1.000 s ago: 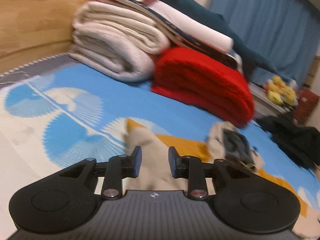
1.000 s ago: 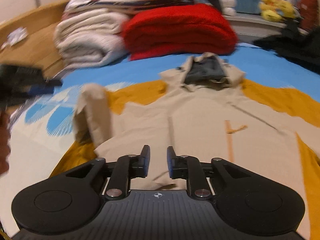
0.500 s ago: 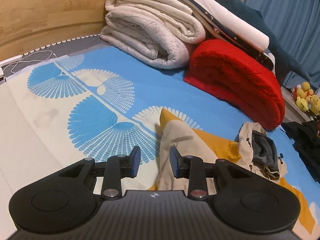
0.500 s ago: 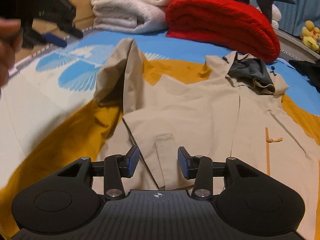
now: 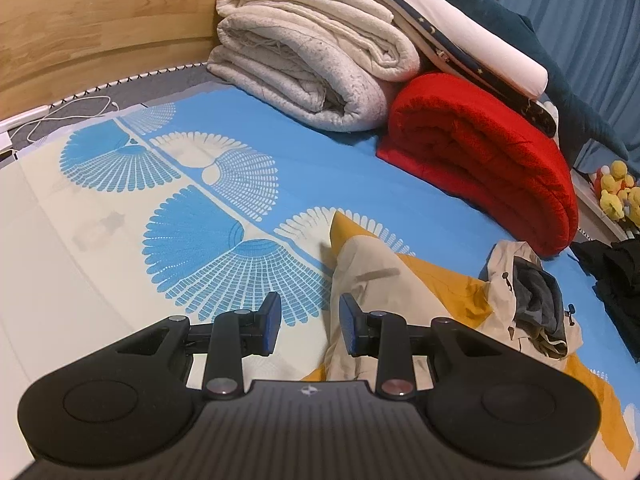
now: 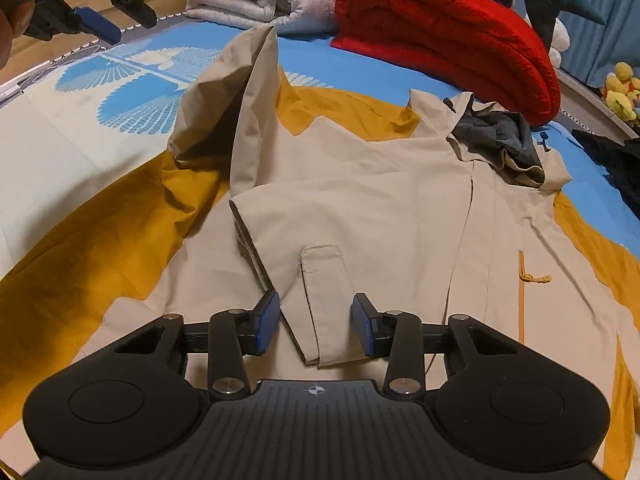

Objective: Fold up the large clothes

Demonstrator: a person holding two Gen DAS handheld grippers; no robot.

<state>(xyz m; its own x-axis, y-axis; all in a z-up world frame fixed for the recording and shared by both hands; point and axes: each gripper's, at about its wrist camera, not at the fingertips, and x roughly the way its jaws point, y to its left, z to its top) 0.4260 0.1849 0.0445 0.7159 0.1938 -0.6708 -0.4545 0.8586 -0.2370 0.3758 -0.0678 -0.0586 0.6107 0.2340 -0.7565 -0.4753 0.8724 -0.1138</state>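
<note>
A large beige and mustard jacket [image 6: 360, 184] lies spread front-up on the bed, its grey-lined hood [image 6: 496, 140] toward the red blanket. Its left sleeve [image 6: 240, 92] is folded up and across the chest, with the cuff tab [image 6: 324, 276] lying near me. My right gripper [image 6: 316, 322] is open and empty, hovering just over the sleeve cuff. My left gripper [image 5: 308, 322] is open and empty above the bedsheet beside the folded sleeve [image 5: 360, 276]; it also shows at the upper left of the right wrist view [image 6: 96, 24], held up off the bed.
A red folded blanket [image 5: 480, 160], stacked white quilts [image 5: 312, 52] and pillows sit at the head of the bed against a wooden headboard [image 5: 80, 20]. Dark clothes [image 5: 616, 280] lie at the right edge. Yellow plush toys [image 5: 616, 196] and a white cable [image 5: 68, 116] are nearby.
Both grippers have drawn back from the jacket and the right one has opened wider. The left sleeve now lies folded over the chest, released.
</note>
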